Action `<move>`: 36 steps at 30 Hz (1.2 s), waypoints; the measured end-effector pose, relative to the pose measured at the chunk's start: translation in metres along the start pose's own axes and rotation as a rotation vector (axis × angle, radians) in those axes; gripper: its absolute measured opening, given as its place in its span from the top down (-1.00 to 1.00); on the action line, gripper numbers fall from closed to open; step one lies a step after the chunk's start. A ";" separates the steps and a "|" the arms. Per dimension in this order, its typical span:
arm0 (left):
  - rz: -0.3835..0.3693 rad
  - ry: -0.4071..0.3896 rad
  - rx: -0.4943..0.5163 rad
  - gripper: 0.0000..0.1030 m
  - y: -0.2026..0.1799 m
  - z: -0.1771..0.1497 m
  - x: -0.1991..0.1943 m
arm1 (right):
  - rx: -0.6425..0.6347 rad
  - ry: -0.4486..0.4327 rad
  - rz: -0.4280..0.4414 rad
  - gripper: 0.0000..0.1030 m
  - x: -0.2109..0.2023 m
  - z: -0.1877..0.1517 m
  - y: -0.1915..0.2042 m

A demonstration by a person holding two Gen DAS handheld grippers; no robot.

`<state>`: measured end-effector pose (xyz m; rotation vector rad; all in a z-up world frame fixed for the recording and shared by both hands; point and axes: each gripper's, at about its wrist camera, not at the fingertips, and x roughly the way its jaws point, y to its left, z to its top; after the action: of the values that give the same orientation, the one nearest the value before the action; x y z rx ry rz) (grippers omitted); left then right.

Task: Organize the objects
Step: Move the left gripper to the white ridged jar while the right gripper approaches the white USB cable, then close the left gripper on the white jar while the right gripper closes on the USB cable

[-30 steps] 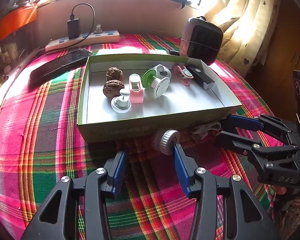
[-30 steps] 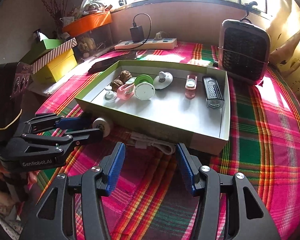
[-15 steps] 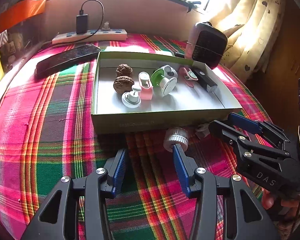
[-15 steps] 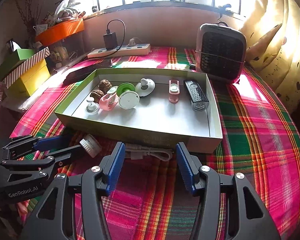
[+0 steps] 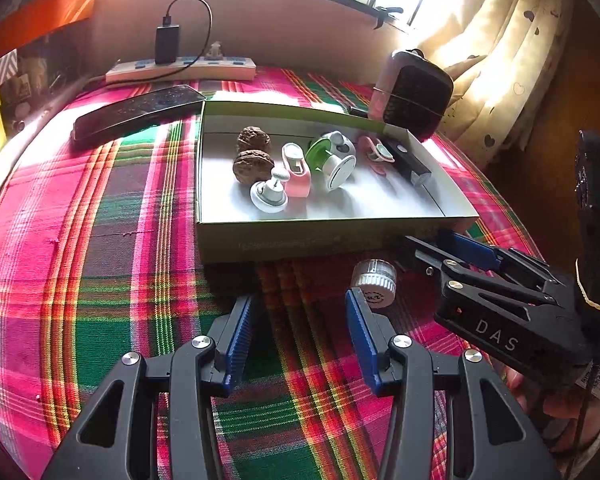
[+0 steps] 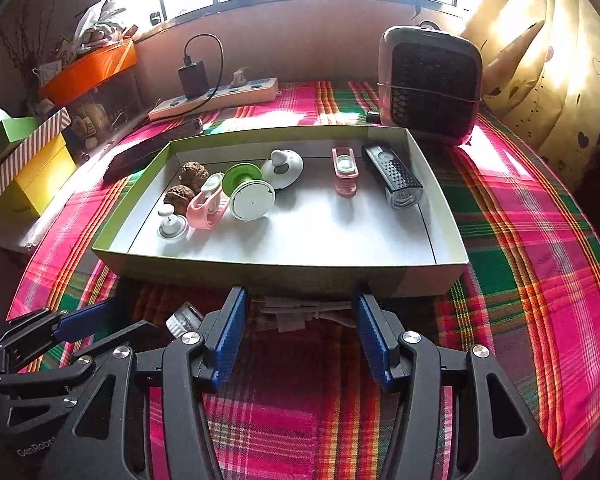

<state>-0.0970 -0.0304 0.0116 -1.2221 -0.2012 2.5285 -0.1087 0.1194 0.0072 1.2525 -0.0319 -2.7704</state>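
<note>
A shallow green-rimmed box [image 5: 324,240] [image 6: 284,274] on the plaid cloth holds two walnuts [image 5: 253,165], pink clips, a green-and-white spool [image 6: 249,195], white knobs and a black grater [image 6: 394,174]. A small white ribbed-cap jar [image 5: 374,283] [image 6: 184,319] lies on the cloth in front of the box. A bundled white cable [image 6: 300,311] lies by the box's front wall. My left gripper [image 5: 298,330] is open and empty, the jar just past its right fingertip. My right gripper [image 6: 298,330] is open and empty, with the cable between its fingertips.
A black phone [image 5: 136,110], a power strip with charger [image 5: 180,70] and a small heater [image 6: 430,84] lie behind the box. Coloured boxes [image 6: 32,164] stand at the left. Curtains [image 6: 540,80] hang at the right. The right gripper shows in the left wrist view [image 5: 452,248].
Both grippers have moved toward the box's front wall. The right gripper has closed in on the cable, which now lies between its tips. The jar has shifted right in the left view.
</note>
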 end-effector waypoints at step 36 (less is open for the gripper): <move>-0.105 0.032 0.083 0.06 -0.036 0.006 0.006 | 0.109 0.042 -0.121 -0.05 -0.005 -0.015 -0.051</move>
<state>-0.0969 0.0057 0.0201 -1.1872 -0.1475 2.4020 -0.0983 0.1715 -0.0018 1.3830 -0.1082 -2.8786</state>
